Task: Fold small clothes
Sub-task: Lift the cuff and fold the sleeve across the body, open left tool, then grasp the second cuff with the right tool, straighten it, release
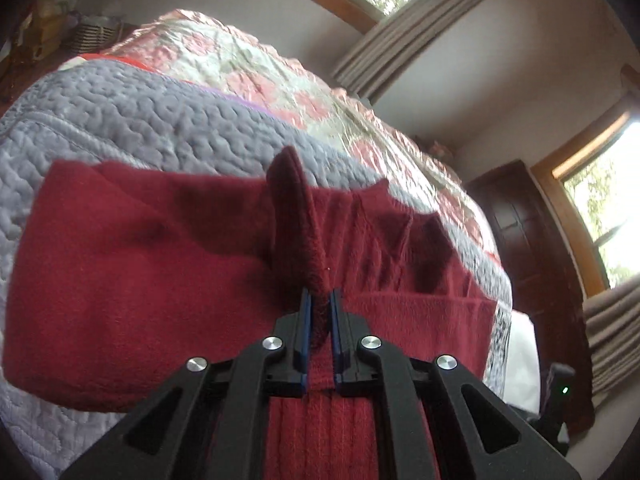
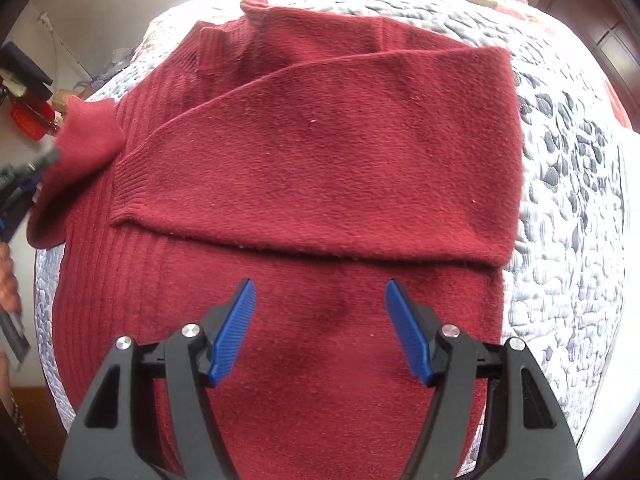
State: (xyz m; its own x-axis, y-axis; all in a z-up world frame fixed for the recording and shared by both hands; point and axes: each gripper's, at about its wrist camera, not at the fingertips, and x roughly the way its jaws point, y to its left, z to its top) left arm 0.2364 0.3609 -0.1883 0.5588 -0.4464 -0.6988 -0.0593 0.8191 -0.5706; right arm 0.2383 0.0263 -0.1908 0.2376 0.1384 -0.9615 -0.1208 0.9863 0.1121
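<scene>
A dark red knitted sweater (image 2: 320,152) lies spread on a quilted bed, one sleeve folded across its body. In the left wrist view my left gripper (image 1: 320,300) is shut on a raised fold of the sweater's (image 1: 132,272) edge, and the cloth stands up between the blue pads. The right wrist view shows that lifted cuff (image 2: 80,148) at the far left, with the left gripper (image 2: 24,184) on it. My right gripper (image 2: 320,292) hovers open over the sweater's lower body, nothing between its blue fingers (image 2: 236,332).
The bed carries a grey-white quilt (image 2: 568,208) and a pink floral cover (image 1: 248,68) further back. A dark wooden door (image 1: 528,232), curtains (image 1: 420,28) and windows line the walls. A person's hand (image 2: 8,280) shows at the left edge, near shelf clutter (image 2: 28,116).
</scene>
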